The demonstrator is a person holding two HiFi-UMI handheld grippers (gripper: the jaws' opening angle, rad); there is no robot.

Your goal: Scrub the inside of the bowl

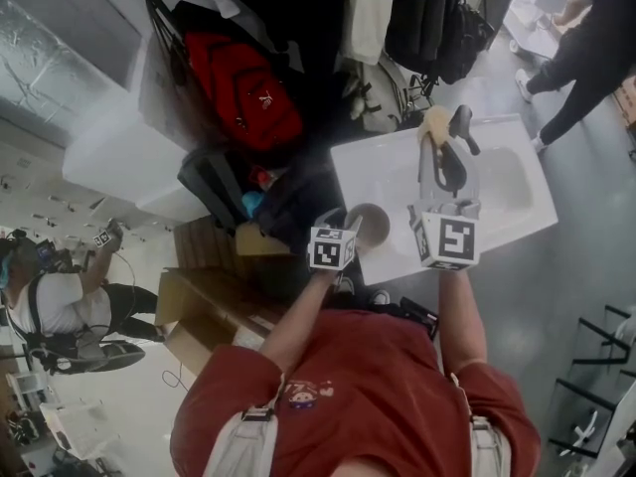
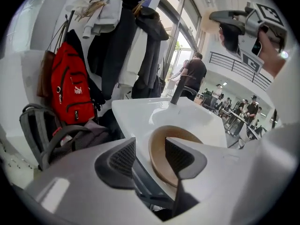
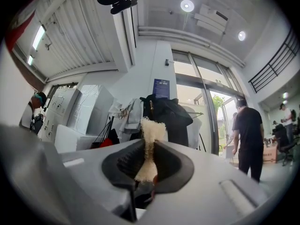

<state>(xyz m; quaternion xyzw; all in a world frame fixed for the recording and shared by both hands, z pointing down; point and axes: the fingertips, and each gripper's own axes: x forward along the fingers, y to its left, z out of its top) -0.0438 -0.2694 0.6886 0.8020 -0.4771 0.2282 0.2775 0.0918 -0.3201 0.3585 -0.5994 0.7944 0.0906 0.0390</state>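
Left gripper view shows the left gripper (image 2: 151, 157) with its ribbed dark pads spread wide and nothing pinched. Just beyond them the bowl (image 2: 178, 133), round, tan and smooth, sits on the near edge of the glossy white sink (image 2: 140, 111). Its near wall seems to stand in the gap, though contact is unclear. I judge the step is securing the bowl: the jaws must close on its rim. The raised right gripper (image 3: 149, 161) pinches a pale, coarse, fibrous sponge (image 3: 151, 132), which must then descend inside.
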